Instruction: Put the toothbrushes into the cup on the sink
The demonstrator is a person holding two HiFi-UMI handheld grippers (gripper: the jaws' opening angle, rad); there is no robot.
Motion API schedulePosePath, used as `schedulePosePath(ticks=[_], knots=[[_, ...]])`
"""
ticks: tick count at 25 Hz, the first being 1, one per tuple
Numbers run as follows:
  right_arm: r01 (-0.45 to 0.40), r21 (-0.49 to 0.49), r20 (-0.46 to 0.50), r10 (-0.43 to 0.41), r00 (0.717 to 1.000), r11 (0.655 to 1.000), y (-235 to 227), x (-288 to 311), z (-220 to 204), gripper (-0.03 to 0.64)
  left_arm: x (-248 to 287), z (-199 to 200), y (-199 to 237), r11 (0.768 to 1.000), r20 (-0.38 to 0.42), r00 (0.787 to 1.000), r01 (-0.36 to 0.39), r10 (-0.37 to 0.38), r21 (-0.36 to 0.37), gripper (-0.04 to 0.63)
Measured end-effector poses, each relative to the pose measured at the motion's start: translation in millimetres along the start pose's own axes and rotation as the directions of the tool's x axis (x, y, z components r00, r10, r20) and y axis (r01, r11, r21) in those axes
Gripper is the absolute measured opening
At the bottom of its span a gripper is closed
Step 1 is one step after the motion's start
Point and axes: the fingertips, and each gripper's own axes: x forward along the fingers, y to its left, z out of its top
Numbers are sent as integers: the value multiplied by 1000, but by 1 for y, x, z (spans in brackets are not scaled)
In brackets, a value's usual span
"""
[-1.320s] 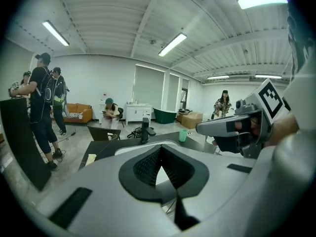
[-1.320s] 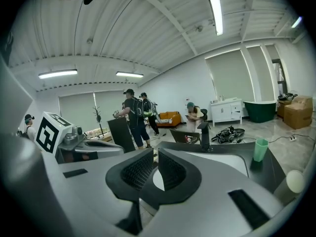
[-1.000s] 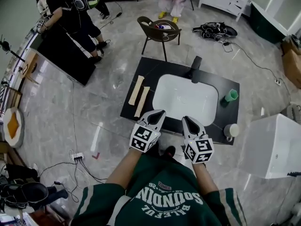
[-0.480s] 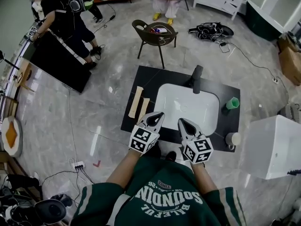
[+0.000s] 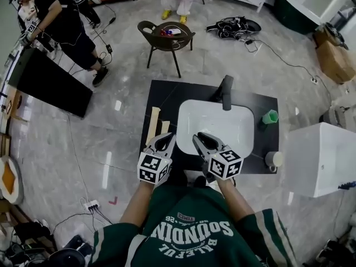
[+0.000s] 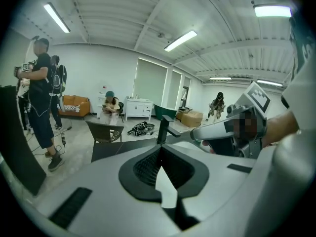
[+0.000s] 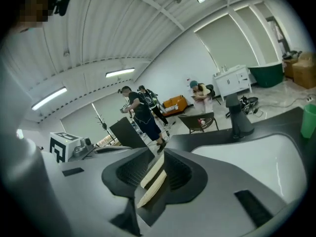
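A white sink [image 5: 218,128] sits in a black counter [image 5: 169,93]. A black tap [image 5: 225,91] stands at the far side of the sink. Two toothbrushes [image 5: 153,124] lie side by side on the counter just left of the sink. They are long, pale and flat, and they are not in any cup. A green cup [image 5: 270,116] stands on the counter just right of the sink. A white cup [image 5: 272,159] stands further toward the person, also right of the sink. Both cups are well apart from the toothbrushes.

The person stands at the near side of the sink and holds both grippers out over its near edge. The left gripper [image 5: 167,137] hangs by the sink's near left corner, close to the near ends of the toothbrushes. Its jaws are pressed together at the tips and hold nothing. The right gripper [image 5: 197,136] hangs over the sink's near rim. Its jaws have just been opening — there is a thin gap between them now, and nothing is in it. In the right gripper view the toothbrushes show through that gap, lying further off on the counter left of the sink.

A chair [image 5: 164,36] stands on the grey floor [image 5: 111,121] beyond the sink.
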Motion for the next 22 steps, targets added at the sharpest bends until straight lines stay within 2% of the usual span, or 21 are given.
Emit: schedulePosePath(ticks=[2, 4, 7, 15, 19, 22], knots=[[-7, 49, -28, 9, 1000, 999, -3, 13, -4, 154, -2, -3, 10, 1000, -5, 1000, -2, 2, -8, 11], [-12, 67, -60, 16, 998, 998, -4, 26, -10, 184, -4, -7, 20, 1000, -14, 1000, -9, 9, -17, 11], [-30, 84, -103, 38, 994, 996, -2, 49, -18, 189, -9, -13, 36, 999, -25, 999, -24, 23, -31, 11], [-72, 229, -216, 122, 969, 971, -1, 118, -48, 189, -16, -28, 75, 996, -49, 997, -57, 54, -68, 11], [-36, 264, -293, 116, 949, 964, -12, 140, -69, 189, -19, -32, 86, 994, -53, 997, -67, 63, -81, 11], [-17, 331, -345, 138, 929, 944, -16, 156, -88, 189, -23, -37, 94, 992, -59, 995, -80, 75, -96, 11]])
